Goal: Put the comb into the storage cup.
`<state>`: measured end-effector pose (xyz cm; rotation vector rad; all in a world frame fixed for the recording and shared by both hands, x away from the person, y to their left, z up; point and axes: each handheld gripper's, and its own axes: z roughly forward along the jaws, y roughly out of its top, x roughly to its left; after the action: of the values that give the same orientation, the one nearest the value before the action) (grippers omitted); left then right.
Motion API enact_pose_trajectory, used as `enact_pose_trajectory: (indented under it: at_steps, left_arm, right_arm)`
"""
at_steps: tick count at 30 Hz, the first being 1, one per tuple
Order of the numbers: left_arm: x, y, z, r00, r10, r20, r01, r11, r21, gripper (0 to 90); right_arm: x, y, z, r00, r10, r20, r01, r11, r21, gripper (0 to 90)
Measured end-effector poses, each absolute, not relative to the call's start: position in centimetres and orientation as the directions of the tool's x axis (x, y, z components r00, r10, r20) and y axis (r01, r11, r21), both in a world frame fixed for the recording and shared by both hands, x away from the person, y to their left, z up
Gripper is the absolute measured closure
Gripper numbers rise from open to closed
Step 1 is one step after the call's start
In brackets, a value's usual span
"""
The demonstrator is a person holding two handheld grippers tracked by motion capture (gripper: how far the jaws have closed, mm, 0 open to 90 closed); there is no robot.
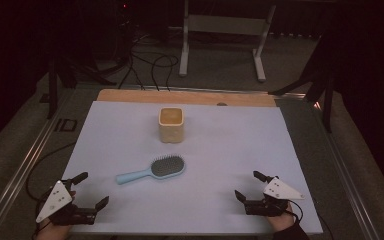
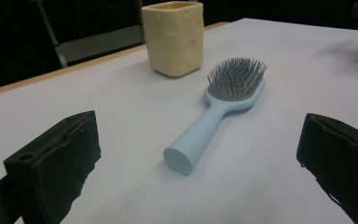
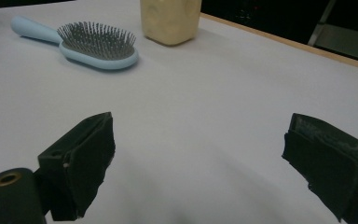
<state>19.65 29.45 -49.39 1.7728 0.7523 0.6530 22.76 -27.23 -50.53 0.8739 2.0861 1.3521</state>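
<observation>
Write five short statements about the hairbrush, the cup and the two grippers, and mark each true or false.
1. The blue hairbrush lies bristles up on the table. True.
2. The yellow cup lies tipped on its side. False: it stands upright, beyond the brush.
3. The left gripper is shut on the brush handle. False: its jaws are wide open and hold nothing.
4. The right gripper is open and apart from both things. True.
5. The brush handle points toward the right gripper. False: it points toward the left gripper.
</observation>
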Motion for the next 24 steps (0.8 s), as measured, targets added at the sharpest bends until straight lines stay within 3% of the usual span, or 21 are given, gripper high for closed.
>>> enact_pose_trajectory:
  at_steps: [24]
  left_arm:
    - [20.9, 30.0, -46.1, 0.690, 0.721, 0.064, 0.185, -0.261, 0.947, 0.0]
  right_arm:
    - [22.8, -27.0, -50.5, -0.668, 0.742, -0.049, 0.249, 0.286, 0.925, 8.6]
